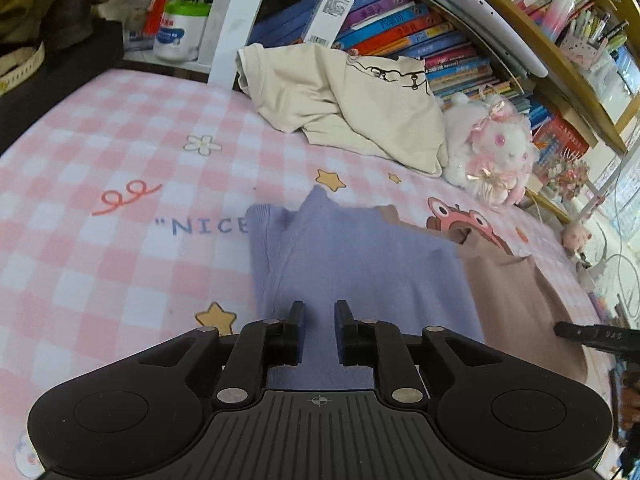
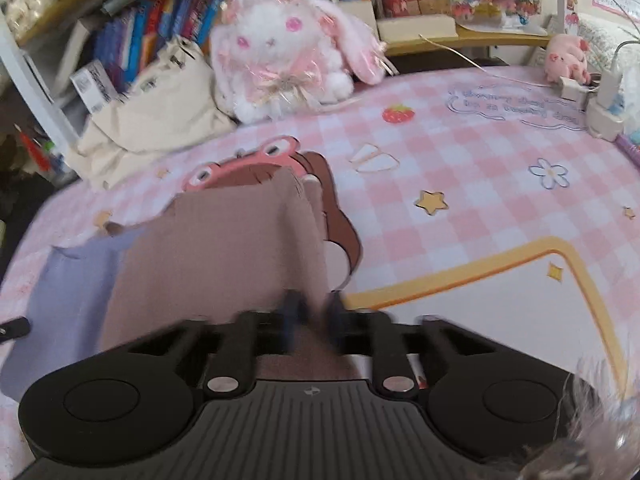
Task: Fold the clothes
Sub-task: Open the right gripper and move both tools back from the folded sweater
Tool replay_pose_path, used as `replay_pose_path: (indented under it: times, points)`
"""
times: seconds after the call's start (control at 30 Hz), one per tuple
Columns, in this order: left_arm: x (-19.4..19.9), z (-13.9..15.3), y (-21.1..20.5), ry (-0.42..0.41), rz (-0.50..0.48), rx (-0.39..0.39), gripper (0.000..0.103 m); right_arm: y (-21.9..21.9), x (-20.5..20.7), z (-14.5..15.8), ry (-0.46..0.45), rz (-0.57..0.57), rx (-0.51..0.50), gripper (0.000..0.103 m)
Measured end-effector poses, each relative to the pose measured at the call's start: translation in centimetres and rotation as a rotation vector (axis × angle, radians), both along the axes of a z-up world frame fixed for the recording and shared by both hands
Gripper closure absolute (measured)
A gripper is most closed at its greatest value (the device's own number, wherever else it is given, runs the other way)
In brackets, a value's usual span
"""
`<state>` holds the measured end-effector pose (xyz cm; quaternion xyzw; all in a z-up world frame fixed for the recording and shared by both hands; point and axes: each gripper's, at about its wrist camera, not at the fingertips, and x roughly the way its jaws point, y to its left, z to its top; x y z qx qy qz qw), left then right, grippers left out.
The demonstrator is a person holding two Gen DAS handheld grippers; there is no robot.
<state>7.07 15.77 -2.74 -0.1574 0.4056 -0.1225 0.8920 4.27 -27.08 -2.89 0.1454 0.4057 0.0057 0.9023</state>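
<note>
A lavender knit garment (image 1: 360,256) lies on the pink checked bedsheet (image 1: 120,168), directly under my left gripper (image 1: 320,308). The left jaws stand narrowly apart. Lavender cloth shows in the gap, with no visible pinch. To its right lies a brown garment (image 1: 516,300). In the right wrist view the brown garment (image 2: 216,240) rises in a fold to my right gripper (image 2: 312,304), which is shut on its near edge and blurred. The lavender garment (image 2: 76,280) sits on the left in this view. A crumpled cream T-shirt (image 1: 344,108) lies at the far side of the bed.
A white plush rabbit (image 2: 280,52) sits against rows of books (image 1: 400,28) beyond the garments. A small pink plush (image 2: 568,58) and white chargers (image 2: 600,96) with a cable lie at the far right. Open sheet (image 2: 460,168) stretches to the right of the brown garment.
</note>
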Motion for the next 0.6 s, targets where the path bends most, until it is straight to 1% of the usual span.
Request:
replay_pose_path:
  times: [0.03, 0.07, 0.1, 0.13, 0.23, 0.33, 0.43, 0.53, 0.6]
  points:
    - [0.1, -0.1, 0.1, 0.004, 0.003, -0.007, 0.091, -0.3, 0.0, -0.2, -0.005, -0.017, 0.018, 0.095]
    - [0.3, -0.3, 0.2, 0.012, 0.011, -0.006, 0.099, -0.6, 0.0, -0.4, -0.009, -0.034, 0.035, 0.095]
    - [0.4, -0.6, 0.4, 0.02, 0.022, -0.005, 0.103, -1.0, 0.1, -0.8, -0.002, -0.054, 0.059, 0.095]
    - [0.5, -0.9, 0.6, 0.028, 0.03, -0.009, 0.103, -1.2, 0.2, -1.3, 0.013, -0.069, 0.084, 0.095]
    - [0.6, -1.4, 0.7, 0.031, 0.045, -0.03, 0.103, -1.1, 0.4, -1.5, 0.014, -0.067, 0.086, 0.095]
    - [0.6, -1.5, 0.5, 0.018, 0.041, -0.019, 0.103, -1.0, 0.7, -1.2, 0.029, -0.057, 0.069, 0.094]
    - [0.1, -1.1, 0.7, 0.007, 0.05, -0.017, 0.099, -1.1, 0.6, -0.9, 0.037, -0.056, 0.062, 0.091]
    - [-0.8, 0.1, 0.4, -0.023, 0.066, 0.019, 0.097, -0.9, -0.1, 0.1, 0.013, -0.052, 0.034, 0.087]
    - [-1.6, 1.1, -0.3, -0.062, 0.045, 0.057, 0.094, -0.8, -0.8, 0.8, -0.006, -0.044, 0.018, 0.083]
